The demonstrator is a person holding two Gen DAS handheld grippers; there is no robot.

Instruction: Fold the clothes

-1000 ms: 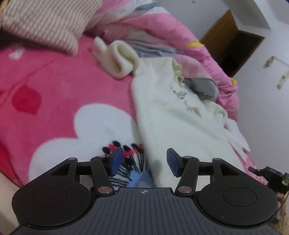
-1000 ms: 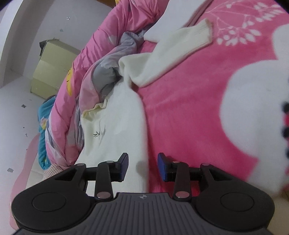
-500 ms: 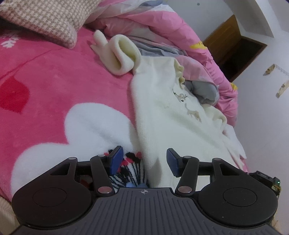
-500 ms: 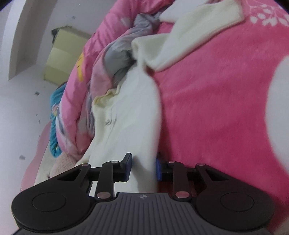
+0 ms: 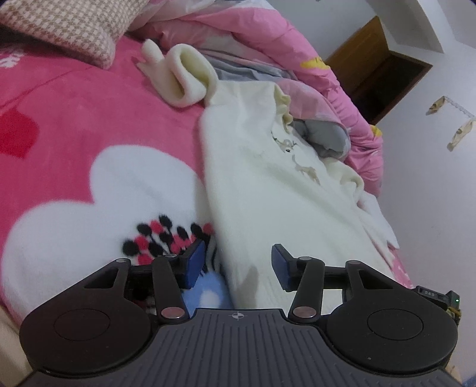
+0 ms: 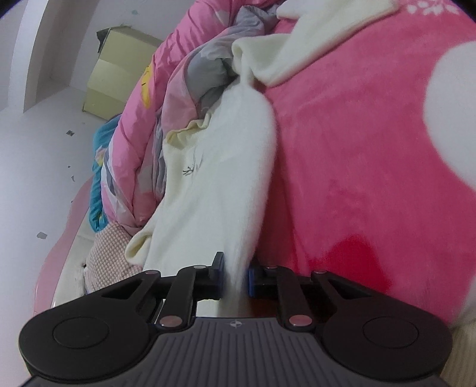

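Cream sweater [image 5: 267,184] lies spread on the pink blanket [image 5: 89,119] on the bed, running lengthwise along the blanket's edge beside the bunched pink-and-grey quilt [image 5: 297,74]. Small deer print shows on the chest, frilled collar up against the quilt. One sleeve [image 5: 181,77] is folded over on itself in a loop near the checked pillow [image 5: 65,26].

Right gripper [image 6: 235,275]: jaws pinching the sweater's hem edge [image 6: 238,268], fabric bunched into a narrow ridge between the blue pads and pulled up off the blanket. Other sleeve [image 6: 312,44] stretches out flat across the blanket in that view.

Left gripper [image 5: 238,265]: jaws spread wide, the sweater's near edge sitting in the gap between them. Pads don't look to be touching the fabric, though the low angle makes that hard to confirm. Left pad is over the blanket's white flower patch with black and red dots [image 5: 166,238].

Background: wooden cabinet [image 5: 374,68] against the white wall past the quilt in the left view; yellow-green cardboard box [image 6: 119,80] on the floor and a teal cloth [image 6: 99,178] by the bed edge in the right view.
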